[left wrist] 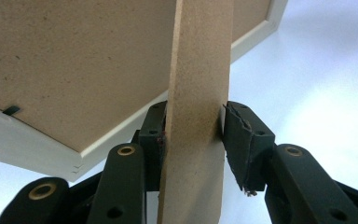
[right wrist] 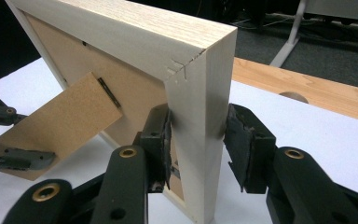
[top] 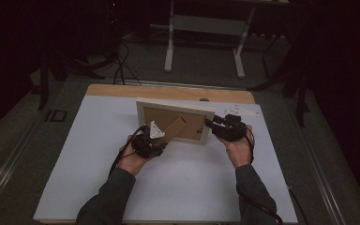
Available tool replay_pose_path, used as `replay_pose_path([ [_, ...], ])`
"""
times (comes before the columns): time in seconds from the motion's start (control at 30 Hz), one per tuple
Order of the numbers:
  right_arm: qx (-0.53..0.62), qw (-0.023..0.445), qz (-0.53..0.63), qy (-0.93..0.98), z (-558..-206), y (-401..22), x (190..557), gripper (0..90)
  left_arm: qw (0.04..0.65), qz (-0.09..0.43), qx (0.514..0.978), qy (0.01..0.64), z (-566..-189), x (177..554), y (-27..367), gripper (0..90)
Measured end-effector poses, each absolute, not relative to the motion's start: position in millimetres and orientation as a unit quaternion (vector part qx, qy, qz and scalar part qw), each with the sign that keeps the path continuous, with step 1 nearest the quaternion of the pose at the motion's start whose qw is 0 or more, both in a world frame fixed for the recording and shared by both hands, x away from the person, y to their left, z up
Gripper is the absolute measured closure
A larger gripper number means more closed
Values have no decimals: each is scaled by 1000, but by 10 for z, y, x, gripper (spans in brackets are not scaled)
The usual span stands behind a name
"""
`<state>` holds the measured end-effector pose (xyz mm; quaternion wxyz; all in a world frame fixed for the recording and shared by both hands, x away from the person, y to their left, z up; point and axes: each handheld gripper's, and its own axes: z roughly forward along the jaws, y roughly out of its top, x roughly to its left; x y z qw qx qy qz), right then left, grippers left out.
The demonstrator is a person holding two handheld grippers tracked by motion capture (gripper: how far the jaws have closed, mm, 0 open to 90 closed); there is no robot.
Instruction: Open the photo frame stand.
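My right gripper [right wrist: 196, 140] clamps the picture frame [top: 176, 108] upright by its side; my left gripper [left wrist: 193, 140] pinches its stand flap [left wrist: 198, 93] behind. The flap looks swung out; setting the frame down remains.

We're in a dim lab or studio workroom here. A plain white board [top: 98, 178] covers a wooden table [top: 168, 92], with grey carpet floor [top: 18, 136] all around. Black cables [top: 122, 65] trail across that floor, dark stand legs [top: 51, 70] loom at the left, and a white-legged desk frame [top: 205, 47] waits at the back. Nothing homely in sight.
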<state>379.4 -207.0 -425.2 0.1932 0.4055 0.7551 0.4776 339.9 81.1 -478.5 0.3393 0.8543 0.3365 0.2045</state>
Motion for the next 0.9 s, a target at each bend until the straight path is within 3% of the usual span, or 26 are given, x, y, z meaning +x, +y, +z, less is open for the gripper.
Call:
replay_pose_path([
  [0.9,384,206,476,764,-4270,-2064,3596,606,349,202,867,293,-4760,3097,715,655],
])
